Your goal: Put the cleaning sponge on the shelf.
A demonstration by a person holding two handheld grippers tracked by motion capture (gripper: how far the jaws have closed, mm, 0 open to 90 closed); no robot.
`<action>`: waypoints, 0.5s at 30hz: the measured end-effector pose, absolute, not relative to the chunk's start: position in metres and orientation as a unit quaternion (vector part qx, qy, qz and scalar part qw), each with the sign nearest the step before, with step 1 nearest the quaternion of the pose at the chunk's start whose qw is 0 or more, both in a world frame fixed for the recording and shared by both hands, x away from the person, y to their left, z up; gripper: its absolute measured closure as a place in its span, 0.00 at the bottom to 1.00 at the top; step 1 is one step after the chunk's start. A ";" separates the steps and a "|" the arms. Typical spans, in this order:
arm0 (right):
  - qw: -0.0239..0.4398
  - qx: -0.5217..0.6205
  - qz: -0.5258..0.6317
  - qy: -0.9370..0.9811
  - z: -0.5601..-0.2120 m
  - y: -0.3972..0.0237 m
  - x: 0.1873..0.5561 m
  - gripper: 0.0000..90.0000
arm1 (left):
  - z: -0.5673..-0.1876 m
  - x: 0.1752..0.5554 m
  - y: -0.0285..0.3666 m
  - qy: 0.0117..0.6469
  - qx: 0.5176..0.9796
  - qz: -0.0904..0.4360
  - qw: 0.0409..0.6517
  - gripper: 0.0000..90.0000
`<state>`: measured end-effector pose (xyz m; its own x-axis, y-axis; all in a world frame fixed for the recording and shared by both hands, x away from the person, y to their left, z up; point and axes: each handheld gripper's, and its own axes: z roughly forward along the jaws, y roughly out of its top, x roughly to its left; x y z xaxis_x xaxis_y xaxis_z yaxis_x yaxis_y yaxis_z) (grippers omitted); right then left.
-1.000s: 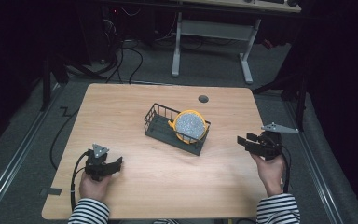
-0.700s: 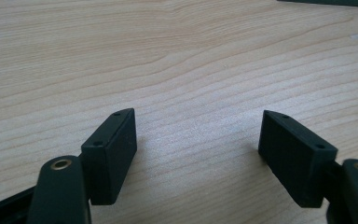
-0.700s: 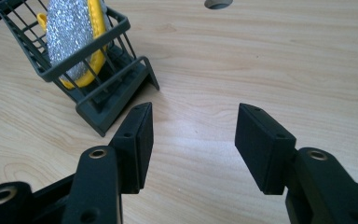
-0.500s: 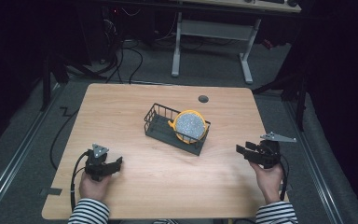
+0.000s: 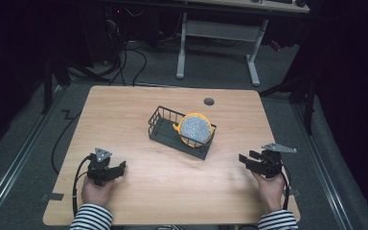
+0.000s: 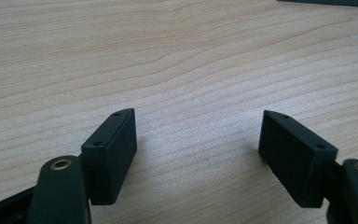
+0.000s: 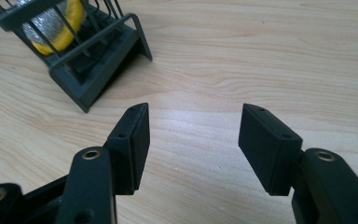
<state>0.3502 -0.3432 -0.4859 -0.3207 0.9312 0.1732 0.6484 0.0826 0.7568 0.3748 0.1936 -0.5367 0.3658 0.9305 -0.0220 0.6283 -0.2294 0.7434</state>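
Note:
A dark wire basket (image 5: 163, 125) stands mid-table and holds a yellow-rimmed round thing with a speckled grey face (image 5: 195, 129) leaning on edge; in the right gripper view that basket (image 7: 88, 60) sits at the upper left. My left gripper (image 5: 120, 168) rests low over the table's near left, open and empty; in its own view its jaws (image 6: 198, 140) stand wide over bare wood. At the near right my right gripper (image 5: 246, 159) is open with nothing between its jaws (image 7: 193, 128), which have just been opening, and points toward the basket from a short way off.
The light wooden table (image 5: 124, 110) has a round cable hole (image 5: 209, 101) near its far edge. A white desk frame (image 5: 215, 33) and cables lie on the dark floor beyond. Cables trail from both grippers over the near edge.
My right gripper has come down toward the table and a little nearer the person, its jaws slightly wider. The left gripper and the basket have stayed put.

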 end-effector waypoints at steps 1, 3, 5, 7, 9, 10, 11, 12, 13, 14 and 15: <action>0.183 0.555 0.389 0.713 -0.488 -0.343 0.350 0.48 | -0.537 0.375 0.194 0.518 0.752 0.221 0.342 0.31; 0.179 0.558 0.388 0.712 -0.492 -0.343 0.351 0.49 | -0.537 0.375 0.194 0.518 0.752 0.221 0.342 0.31; 0.177 0.561 0.383 0.712 -0.495 -0.342 0.351 0.49 | -0.537 0.375 0.194 0.518 0.752 0.221 0.342 0.31; 0.175 0.563 0.380 0.713 -0.500 -0.341 0.351 0.49 | -0.537 0.375 0.194 0.518 0.752 0.221 0.343 0.31; 0.175 0.565 0.376 0.713 -0.504 -0.340 0.351 0.49 | -0.537 0.375 0.194 0.518 0.752 0.220 0.343 0.31; 0.175 0.566 0.374 0.713 -0.506 -0.340 0.350 0.49 | -0.537 0.375 0.194 0.518 0.752 0.220 0.343 0.31; 0.176 0.567 0.373 0.713 -0.508 -0.340 0.350 0.49 | -0.537 0.375 0.194 0.518 0.752 0.220 0.343 0.31; 0.179 0.566 0.371 0.714 -0.510 -0.339 0.350 0.49 | -0.537 0.375 0.194 0.518 0.752 0.220 0.343 0.31; 0.178 0.568 0.370 0.713 -0.512 -0.339 0.349 0.49 | -0.537 0.375 0.194 0.518 0.752 0.220 0.343 0.31; 0.180 0.568 0.368 0.714 -0.513 -0.338 0.349 0.49 | -0.537 0.375 0.194 0.518 0.752 0.220 0.343 0.31; 0.184 0.565 0.363 0.717 -0.514 -0.338 0.349 0.49 | -0.537 0.375 0.194 0.518 0.752 0.220 0.343 0.31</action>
